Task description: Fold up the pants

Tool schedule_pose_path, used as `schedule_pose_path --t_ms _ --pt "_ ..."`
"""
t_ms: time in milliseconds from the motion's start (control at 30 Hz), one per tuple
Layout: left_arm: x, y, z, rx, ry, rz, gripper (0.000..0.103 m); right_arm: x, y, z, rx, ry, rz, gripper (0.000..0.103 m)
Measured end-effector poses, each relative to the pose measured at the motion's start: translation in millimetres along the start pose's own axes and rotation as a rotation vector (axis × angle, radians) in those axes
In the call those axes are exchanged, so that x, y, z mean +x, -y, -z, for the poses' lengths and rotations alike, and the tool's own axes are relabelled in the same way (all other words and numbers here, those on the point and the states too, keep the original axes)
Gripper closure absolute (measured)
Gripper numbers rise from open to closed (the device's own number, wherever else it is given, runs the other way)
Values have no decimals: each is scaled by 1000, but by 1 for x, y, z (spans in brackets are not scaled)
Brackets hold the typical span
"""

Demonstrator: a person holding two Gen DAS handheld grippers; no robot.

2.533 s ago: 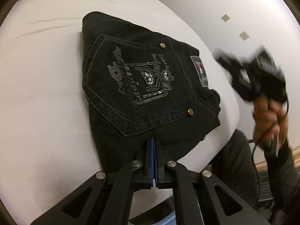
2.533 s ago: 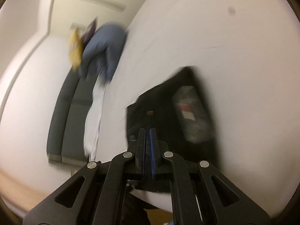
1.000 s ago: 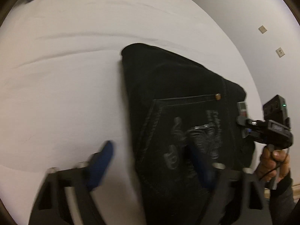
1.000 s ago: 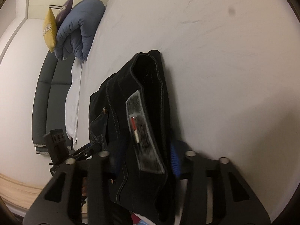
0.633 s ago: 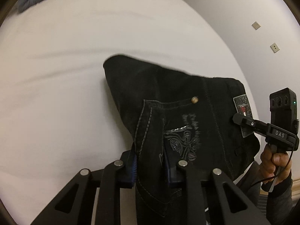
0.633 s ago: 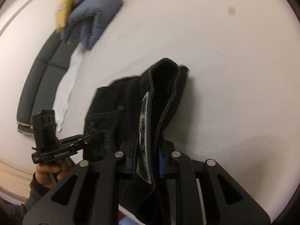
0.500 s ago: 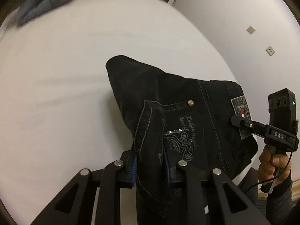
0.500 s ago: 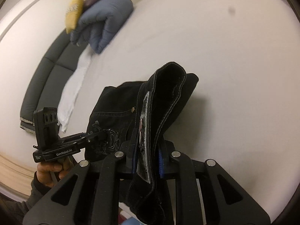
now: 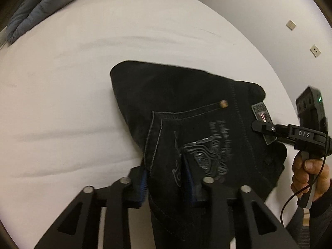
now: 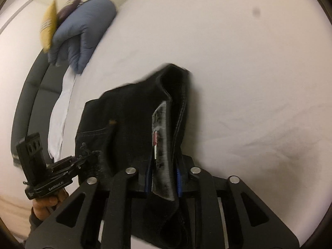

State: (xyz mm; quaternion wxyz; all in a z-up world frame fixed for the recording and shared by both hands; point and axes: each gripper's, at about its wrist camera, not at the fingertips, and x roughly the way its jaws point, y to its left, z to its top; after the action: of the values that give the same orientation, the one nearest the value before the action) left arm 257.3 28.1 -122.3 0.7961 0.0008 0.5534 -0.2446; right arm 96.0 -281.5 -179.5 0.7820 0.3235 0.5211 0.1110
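The folded black pants (image 9: 186,108) lie on the white bed sheet (image 9: 62,83), with a stitched back pocket and silver print on top. My left gripper (image 9: 166,178) is shut on the near edge of the pants at the pocket. My right gripper (image 10: 162,176) is shut on the waistband by the grey label (image 10: 160,145); it also shows in the left wrist view (image 9: 261,126) at the right edge of the pants. The pants (image 10: 128,124) hang lifted between both grippers, their far end resting on the sheet. The left gripper shows at lower left in the right wrist view (image 10: 87,161).
A blue-grey duvet (image 9: 37,6) lies bunched at the far end of the bed, also in the right wrist view (image 10: 83,33), with a yellow cushion (image 10: 48,27) and a dark headboard (image 10: 31,83). A white wall (image 9: 269,10) runs along the right.
Both grippers opened, went to the pants' near edge and shut on it. They have since lifted that edge; the pants now hang bunched between them.
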Motion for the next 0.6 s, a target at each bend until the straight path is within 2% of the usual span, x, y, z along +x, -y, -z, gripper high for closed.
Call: schedule_pose_path --t_ms 67,133,233,267,300,333,367,400,433,467,533,600 --pt "3 -8 3 -21 11 3 51 2 18 6 49 22 -90 82" --pt "5 -16 6 -33 25 -20 32 0 27 10 51 46 -149 79" --pt "2 -17 8 -34 41 -29 31 -3 30 17 36 66 -173 76" --pt "-2 -15 9 -27 51 -43 31 -7 30 19 39 70 -165 74" --pt "-9 -13 10 -12 70 -64 31 -13 30 24 40 79 -152 67" --pt "-16 -12 11 1 91 -79 30 -17 26 25 40 93 -136 53" --pt "-26 -10 13 14 119 -93 27 -27 25 30 43 122 -118 48" --pt "-38 -5 18 27 157 -119 16 -34 22 36 42 147 -104 43" --pt "-52 1 24 41 202 -148 6 -44 17 42 33 181 -80 42" --pt "-72 7 32 65 277 -194 3 -59 9 50 9 221 -50 42" --pt "-96 24 45 94 377 -277 0 -84 -11 63 -31 286 3 41" --pt "-135 40 67 113 481 -397 0 -118 -32 83 -86 389 99 40"
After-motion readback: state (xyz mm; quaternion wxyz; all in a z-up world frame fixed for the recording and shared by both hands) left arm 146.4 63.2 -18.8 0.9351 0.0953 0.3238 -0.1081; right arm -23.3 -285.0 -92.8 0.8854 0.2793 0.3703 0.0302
